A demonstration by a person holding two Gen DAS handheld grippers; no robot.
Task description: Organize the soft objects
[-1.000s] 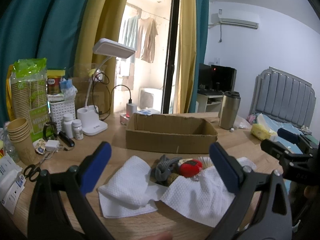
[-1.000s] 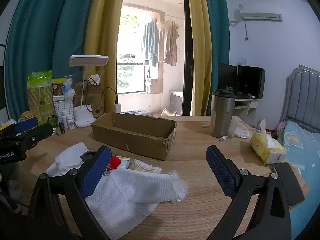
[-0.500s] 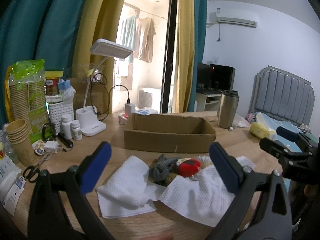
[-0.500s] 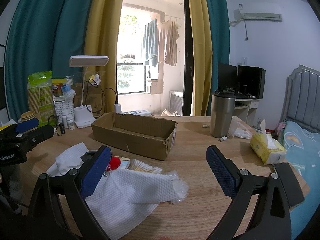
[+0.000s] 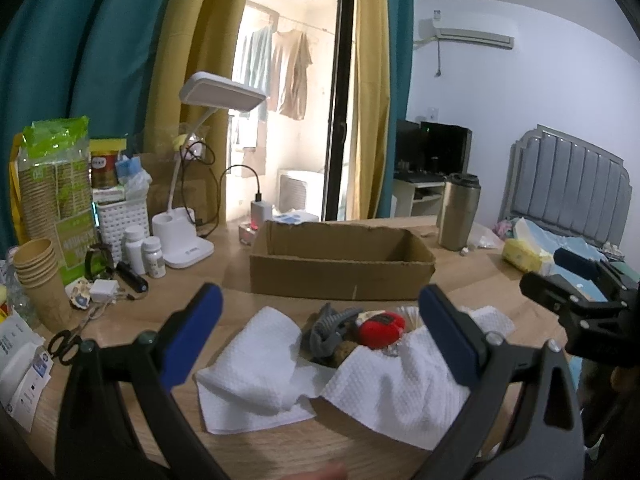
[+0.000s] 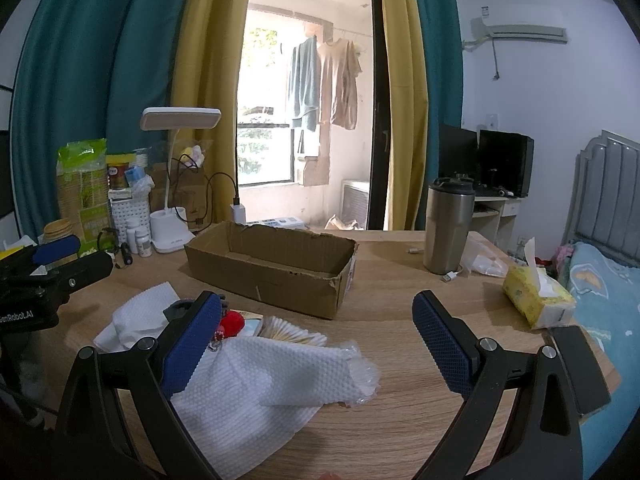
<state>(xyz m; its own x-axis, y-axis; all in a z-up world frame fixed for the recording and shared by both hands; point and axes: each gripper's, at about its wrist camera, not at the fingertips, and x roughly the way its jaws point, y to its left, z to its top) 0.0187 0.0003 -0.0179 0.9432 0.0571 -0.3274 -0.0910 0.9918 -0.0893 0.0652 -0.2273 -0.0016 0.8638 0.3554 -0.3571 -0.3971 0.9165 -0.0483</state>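
My left gripper [image 5: 320, 336] hangs spread wide, empty, above two white cloths [image 5: 260, 368] on the table [image 5: 472, 276]; a red plush [image 5: 380, 330] sits between them, near the cardboard box [image 5: 340, 264]. My right gripper [image 6: 316, 336] gapes too, gripping nothing.

A matt wood-grain bench [image 6: 400, 308] is seen under white embossed paper towels [image 6: 256, 384], a torn, rough corrugated cardboard box [image 6: 272, 272], a brushed-metal tumbler [image 6: 447, 232] and a glossy crinkled plastic wrapper [image 6: 362, 372], while textured blue pads [image 6: 440, 344] line the black plastic tool.
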